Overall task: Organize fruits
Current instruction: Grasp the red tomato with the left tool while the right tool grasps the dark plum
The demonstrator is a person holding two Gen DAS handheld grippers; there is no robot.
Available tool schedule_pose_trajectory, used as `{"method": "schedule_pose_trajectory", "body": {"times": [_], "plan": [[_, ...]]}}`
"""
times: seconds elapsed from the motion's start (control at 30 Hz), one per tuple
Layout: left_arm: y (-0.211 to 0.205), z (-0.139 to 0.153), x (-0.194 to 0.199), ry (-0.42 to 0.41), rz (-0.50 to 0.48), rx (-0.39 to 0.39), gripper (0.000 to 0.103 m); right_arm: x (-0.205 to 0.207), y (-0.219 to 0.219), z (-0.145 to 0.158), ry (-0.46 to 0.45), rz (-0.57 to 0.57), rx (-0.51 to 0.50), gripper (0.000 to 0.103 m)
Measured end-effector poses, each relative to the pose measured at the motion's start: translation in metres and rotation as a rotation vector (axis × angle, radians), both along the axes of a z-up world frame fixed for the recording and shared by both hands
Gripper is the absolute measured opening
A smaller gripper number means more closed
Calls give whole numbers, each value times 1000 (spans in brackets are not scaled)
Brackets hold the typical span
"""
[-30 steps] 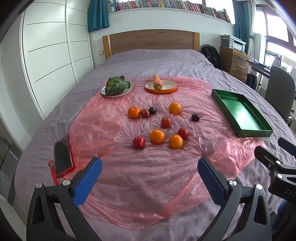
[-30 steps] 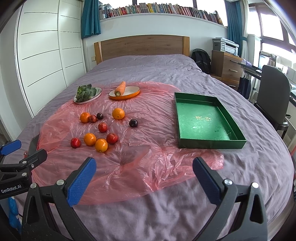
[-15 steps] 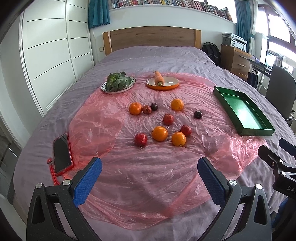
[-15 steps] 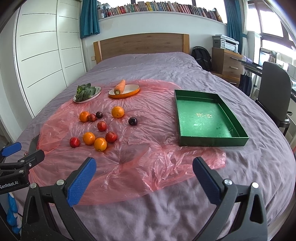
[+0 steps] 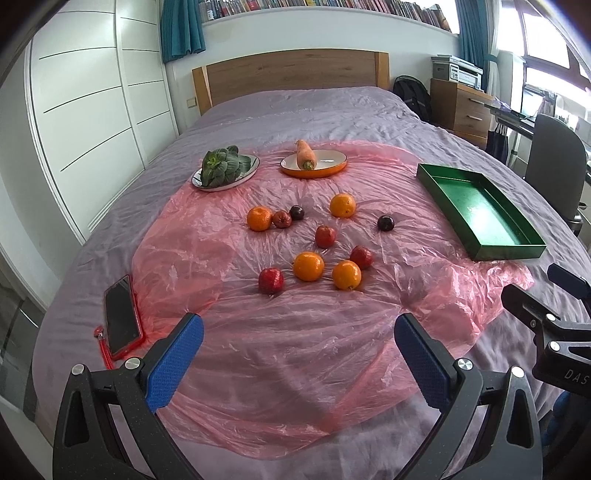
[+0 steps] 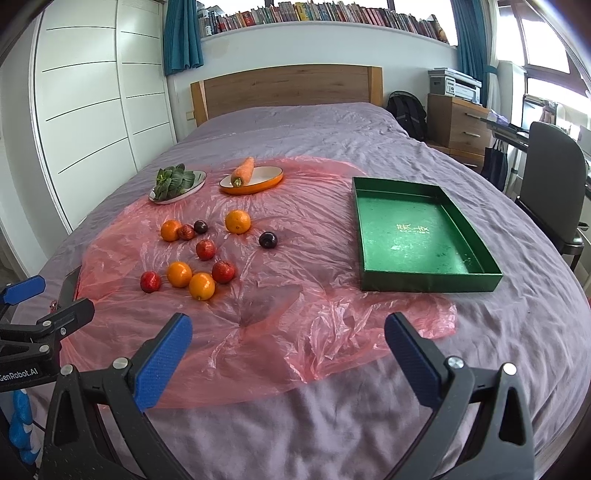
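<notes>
On the bed (image 6: 332, 122) I see fruit scattered over pink plastic (image 6: 280, 332) beside my empty green tray (image 6: 417, 236); left gripper (image 5: 298, 360) and right gripper (image 6: 288, 354) both hang spread wide, holding nothing.

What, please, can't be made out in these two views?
- Gold print inside the tray, right view: too small to read.
- Phone, right view: mostly hidden behind the left hand-held gripper.
- Book titles, both views: too small.
- Dark fruit type: too small to tell.
</notes>
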State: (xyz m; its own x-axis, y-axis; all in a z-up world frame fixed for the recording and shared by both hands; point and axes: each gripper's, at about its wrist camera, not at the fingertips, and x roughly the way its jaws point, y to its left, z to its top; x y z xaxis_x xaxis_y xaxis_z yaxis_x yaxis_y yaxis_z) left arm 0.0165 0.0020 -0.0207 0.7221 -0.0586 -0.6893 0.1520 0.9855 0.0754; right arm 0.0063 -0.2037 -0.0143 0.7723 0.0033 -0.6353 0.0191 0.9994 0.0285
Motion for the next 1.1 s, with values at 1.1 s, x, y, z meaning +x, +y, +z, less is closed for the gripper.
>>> {"method": "schedule_pose_trajectory", "body": {"times": [1.1], "plan": [[6,-76,161,269,56,-72,81,188,16,-45,190,281,100,103]]}}
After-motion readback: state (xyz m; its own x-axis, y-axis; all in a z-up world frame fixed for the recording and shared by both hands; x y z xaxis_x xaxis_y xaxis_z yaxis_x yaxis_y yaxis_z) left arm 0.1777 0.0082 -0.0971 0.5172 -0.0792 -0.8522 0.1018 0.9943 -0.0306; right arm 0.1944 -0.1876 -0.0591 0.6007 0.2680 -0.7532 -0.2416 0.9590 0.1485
